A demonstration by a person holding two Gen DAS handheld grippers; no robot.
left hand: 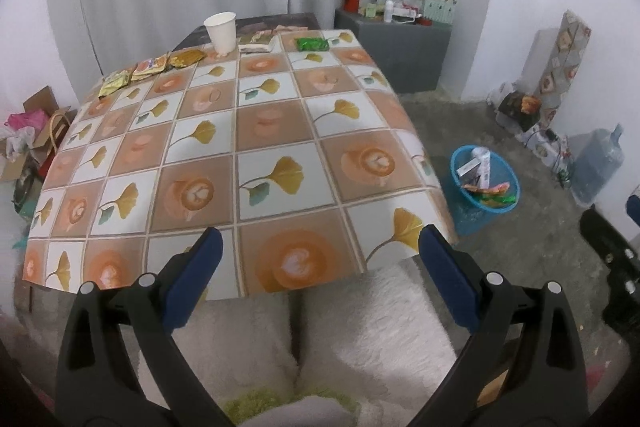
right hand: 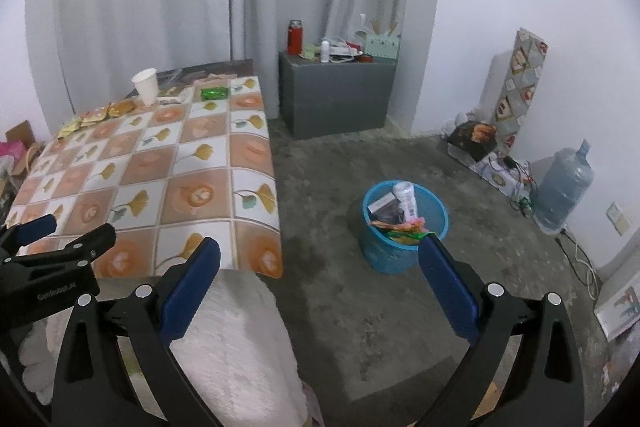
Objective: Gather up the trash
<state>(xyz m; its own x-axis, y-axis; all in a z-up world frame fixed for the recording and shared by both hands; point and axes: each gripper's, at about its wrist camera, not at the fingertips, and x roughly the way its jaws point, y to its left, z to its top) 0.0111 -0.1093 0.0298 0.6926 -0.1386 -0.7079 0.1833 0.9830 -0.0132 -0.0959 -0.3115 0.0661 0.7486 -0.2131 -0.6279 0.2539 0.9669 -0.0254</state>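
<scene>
A table (left hand: 248,163) with a tile-patterned cloth carries trash along its far edge: a white paper cup (left hand: 221,31), a green wrapper (left hand: 312,44), a flat pale packet (left hand: 256,47) and gold and yellow wrappers (left hand: 148,71). A blue bin (left hand: 484,187) with several pieces of trash stands on the floor right of the table. My left gripper (left hand: 320,251) is open and empty over the near table edge. My right gripper (right hand: 320,259) is open and empty above the floor, between the table (right hand: 160,171) and the bin (right hand: 404,227). The cup (right hand: 146,86) and green wrapper (right hand: 214,93) show there too.
A grey cabinet (right hand: 336,99) with a red flask (right hand: 295,38) stands by the curtain. A water jug (right hand: 564,187), cables and boxes line the right wall. Bags and cardboard (left hand: 32,135) lie left of the table. A white fluffy seat (left hand: 360,327) is below me.
</scene>
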